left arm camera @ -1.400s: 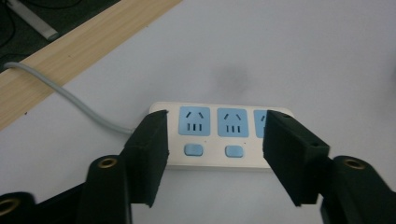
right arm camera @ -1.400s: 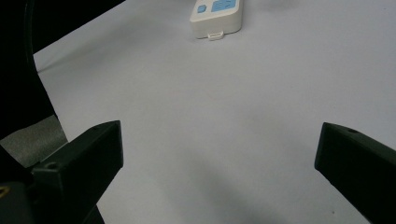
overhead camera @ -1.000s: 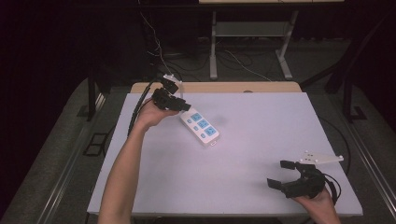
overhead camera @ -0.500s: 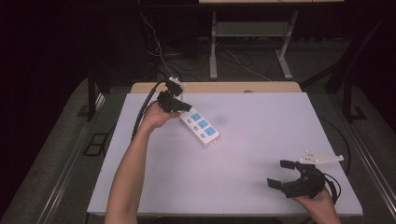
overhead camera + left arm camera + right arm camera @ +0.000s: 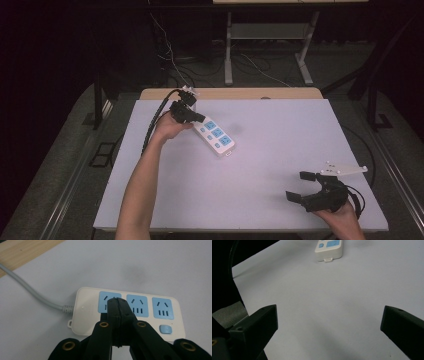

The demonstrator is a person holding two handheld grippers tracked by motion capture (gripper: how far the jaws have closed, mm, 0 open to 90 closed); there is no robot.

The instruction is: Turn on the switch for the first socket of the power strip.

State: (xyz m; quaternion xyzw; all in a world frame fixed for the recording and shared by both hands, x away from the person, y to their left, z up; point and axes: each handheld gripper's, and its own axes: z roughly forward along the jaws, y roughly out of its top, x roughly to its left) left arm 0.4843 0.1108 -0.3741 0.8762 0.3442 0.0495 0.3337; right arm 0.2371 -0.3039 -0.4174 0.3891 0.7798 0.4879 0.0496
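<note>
- Two grippers work over a pale table (image 5: 260, 200), one at each side of it.
- At far left, the left gripper (image 5: 192, 116) sits in the person's left hand (image 5: 167, 129) near the table's back left corner, with its black cable trailing off the edge.
- Its jaws are pressed fully together with nothing between them; in the left gripper view the joined tips (image 5: 117, 302) hang over the first blue socket of the power strip (image 5: 130, 312), though whether they touch it I cannot tell.
- That white power strip (image 5: 216, 137) lies flat and slanted on the table, three blue sockets in a row, a small blue switch at its far end, and a grey cord (image 5: 32, 291) leaving its near end.
- At far right, well apart from the strip, the right gripper (image 5: 303, 186) rests near the front edge with its jaws spread wide and empty.
</note>
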